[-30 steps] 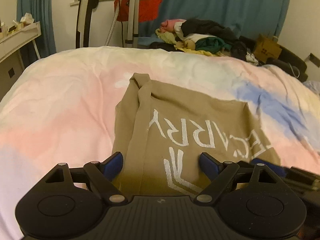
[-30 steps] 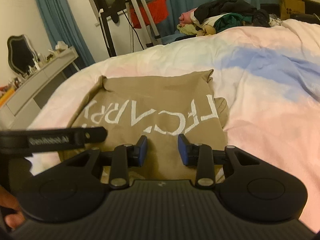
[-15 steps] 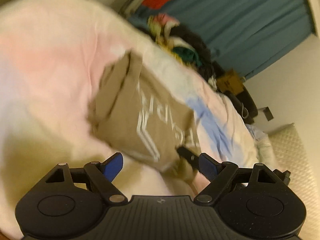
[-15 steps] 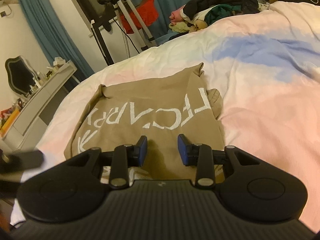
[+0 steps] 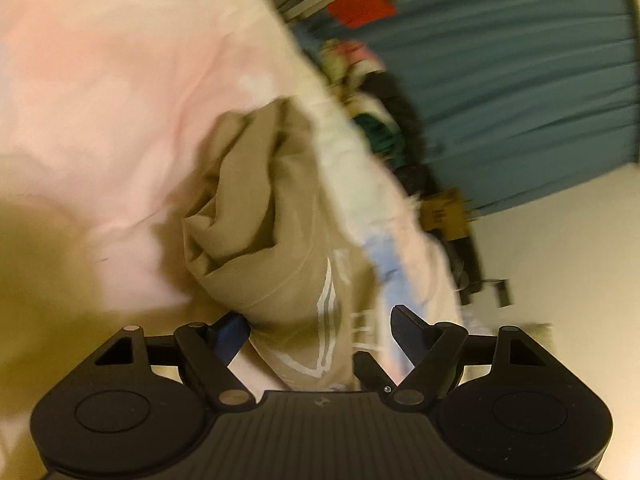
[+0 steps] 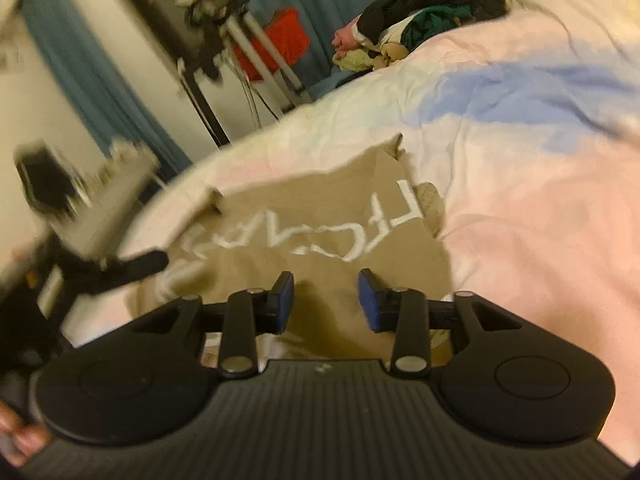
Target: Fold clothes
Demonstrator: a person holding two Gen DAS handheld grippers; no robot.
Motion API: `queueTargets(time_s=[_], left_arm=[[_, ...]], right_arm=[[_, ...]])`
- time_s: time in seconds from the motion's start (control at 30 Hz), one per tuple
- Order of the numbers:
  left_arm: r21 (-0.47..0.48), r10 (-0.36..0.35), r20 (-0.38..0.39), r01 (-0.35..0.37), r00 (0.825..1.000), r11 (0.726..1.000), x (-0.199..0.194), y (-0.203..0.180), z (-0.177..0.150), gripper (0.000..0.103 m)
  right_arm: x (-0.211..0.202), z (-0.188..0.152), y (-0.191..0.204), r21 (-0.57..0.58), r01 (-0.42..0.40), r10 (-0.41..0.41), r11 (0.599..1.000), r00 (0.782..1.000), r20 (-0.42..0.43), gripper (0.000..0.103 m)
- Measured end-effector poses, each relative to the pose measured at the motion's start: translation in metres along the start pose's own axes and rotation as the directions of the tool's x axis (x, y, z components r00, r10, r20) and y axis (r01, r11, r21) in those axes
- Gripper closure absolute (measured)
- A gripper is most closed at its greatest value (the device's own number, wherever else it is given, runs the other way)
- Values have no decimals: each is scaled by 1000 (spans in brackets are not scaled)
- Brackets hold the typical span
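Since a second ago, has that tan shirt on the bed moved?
Yes. The tan shirt has bunched up on its left side, pulled in over the pink bedcover it lay flat on. The left gripper is open around it.

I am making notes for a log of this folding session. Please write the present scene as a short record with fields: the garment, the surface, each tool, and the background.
garment: tan shirt with white lettering, partly folded, bunched at one side
surface: bed cover, pink, white and blue
left tool: left tool open, shirt cloth between its fingers, view blurred
right tool: right tool open, over the shirt's near part, holding nothing
background: clothes pile at far edge of bed, blue curtain
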State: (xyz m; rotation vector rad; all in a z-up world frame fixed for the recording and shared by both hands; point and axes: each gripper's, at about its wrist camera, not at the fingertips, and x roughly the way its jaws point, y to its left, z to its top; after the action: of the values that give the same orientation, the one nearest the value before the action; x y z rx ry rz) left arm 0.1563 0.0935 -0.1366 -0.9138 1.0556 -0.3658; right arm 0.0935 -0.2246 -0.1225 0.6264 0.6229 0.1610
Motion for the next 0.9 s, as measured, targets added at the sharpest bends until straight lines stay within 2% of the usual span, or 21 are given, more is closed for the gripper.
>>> queueTargets(time_s=[0.03,0.07,0.13,0.23,0.3,0.4,0.47,0.5,0.67,0.83,0.87,0.9], left_arm=[[-5,-4,-5,4,1000,1000,1,1,0,25],[-9,-8,-9,8,1000,1000,2,2,0,24],[-18,-17,-19,16,1000,1000,4,4,1,24],[-32,-29,-33,28,999,999,7,7,1,29],[-44,-38,-40,36,998,998,9,9,2,41],[-60,-51,-23,49,998,997,9,10,4,52],[-38,-59,-3,59,998,998,7,7,5,55],[-36,-60,4,60,998,998,7,6,4,57],[-26,-79,39,80,996,996,3,4,5,65],[-56,-98,55,101,994,993,-1,5,4,69],[-63,-101,58,105,993,992,-2,5,4,69],[-70,-105,61,109,993,992,-3,5,4,69]], right_arm=[[-4,2,-4,60,-47,46,997,999,9,51],[-8,4,-9,118,-93,92,989,996,20,33],[-15,4,-16,222,-177,171,959,984,48,12],[-12,-7,-16,339,-265,275,903,961,18,12],[-6,-15,-14,412,-308,343,858,939,-13,12],[11,-34,-13,528,-331,433,782,898,-78,12],[22,-41,-14,559,-300,431,773,895,-116,12],[27,-43,-15,575,-285,429,767,894,-129,12],[36,-43,-44,691,-244,375,680,926,-41,14],[27,-45,-72,793,-260,315,551,945,91,15],[26,-45,-75,799,-256,303,544,948,97,20],[26,-44,-75,795,-238,287,558,954,85,24]])
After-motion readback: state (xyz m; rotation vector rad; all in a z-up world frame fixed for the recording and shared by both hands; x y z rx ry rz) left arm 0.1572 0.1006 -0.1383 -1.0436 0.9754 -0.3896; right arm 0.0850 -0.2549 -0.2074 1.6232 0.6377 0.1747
